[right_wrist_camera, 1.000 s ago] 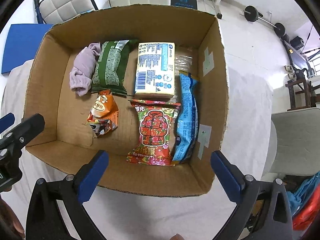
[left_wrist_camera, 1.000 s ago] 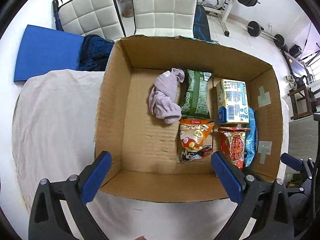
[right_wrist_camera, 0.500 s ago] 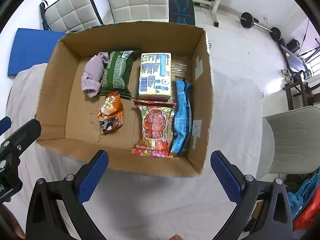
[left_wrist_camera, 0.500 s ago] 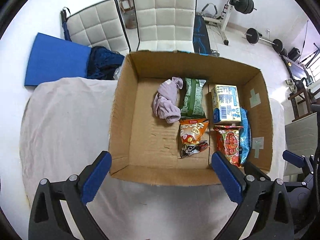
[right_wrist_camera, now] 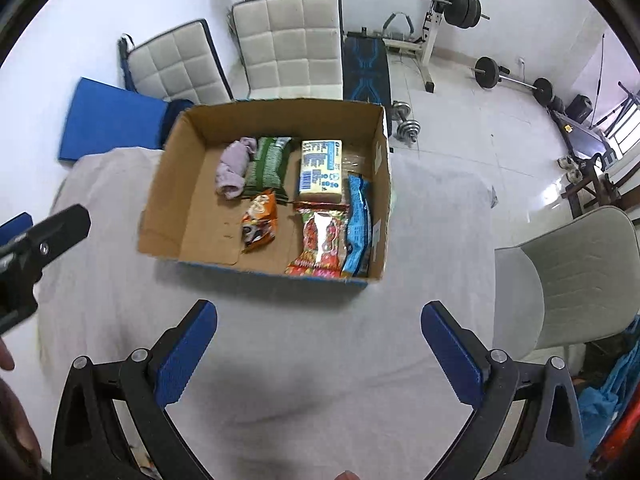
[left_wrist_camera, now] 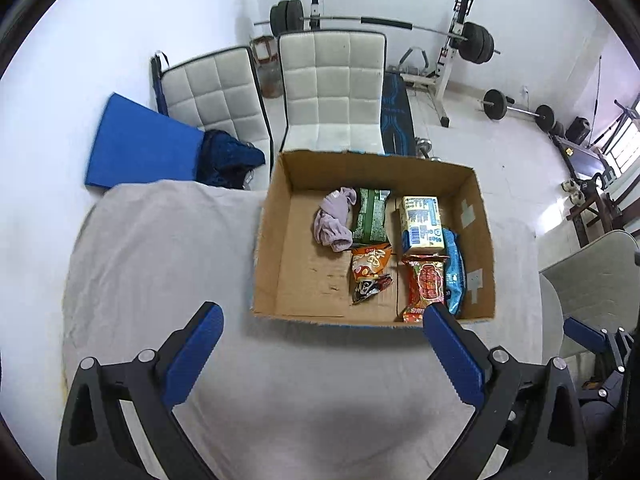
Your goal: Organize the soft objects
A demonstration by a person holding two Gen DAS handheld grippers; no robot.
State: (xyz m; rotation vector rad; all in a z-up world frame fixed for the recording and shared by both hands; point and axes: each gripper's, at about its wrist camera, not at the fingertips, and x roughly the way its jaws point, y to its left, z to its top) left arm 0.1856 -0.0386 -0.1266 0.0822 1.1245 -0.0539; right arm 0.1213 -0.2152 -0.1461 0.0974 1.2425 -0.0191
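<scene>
An open cardboard box (left_wrist_camera: pixel 272 240) (right_wrist_camera: pixel 160 204) stands on a table under a white cloth. Inside lie a lilac cloth bundle (left_wrist_camera: pixel 334 222) (right_wrist_camera: pixel 234 166), a green packet (left_wrist_camera: pixel 372 220) (right_wrist_camera: pixel 270 168), a yellow pack (left_wrist_camera: pixel 422 226) (right_wrist_camera: pixel 322 170), an orange snack bag (left_wrist_camera: pixel 368 268) (right_wrist_camera: pixel 260 220), a red packet (left_wrist_camera: pixel 426 284) (right_wrist_camera: pixel 322 240) and a blue packet (left_wrist_camera: pixel 454 272) (right_wrist_camera: pixel 358 224). My left gripper (left_wrist_camera: pixel 324 356) is open and empty, in front of the box's near wall. My right gripper (right_wrist_camera: pixel 320 350) is open and empty, also short of the box.
Two white padded chairs (left_wrist_camera: pixel 332 88) stand behind the table, with a blue mat (left_wrist_camera: pixel 136 148) and dark blue cloth (left_wrist_camera: pixel 228 158) to the left. A grey chair (right_wrist_camera: pixel 568 280) stands at the right. Weight bench and barbells (left_wrist_camera: pixel 440 40) fill the back of the room.
Both grippers have pulled back and up from over the box. The box now looks smaller and farther off. Its contents have not moved.
</scene>
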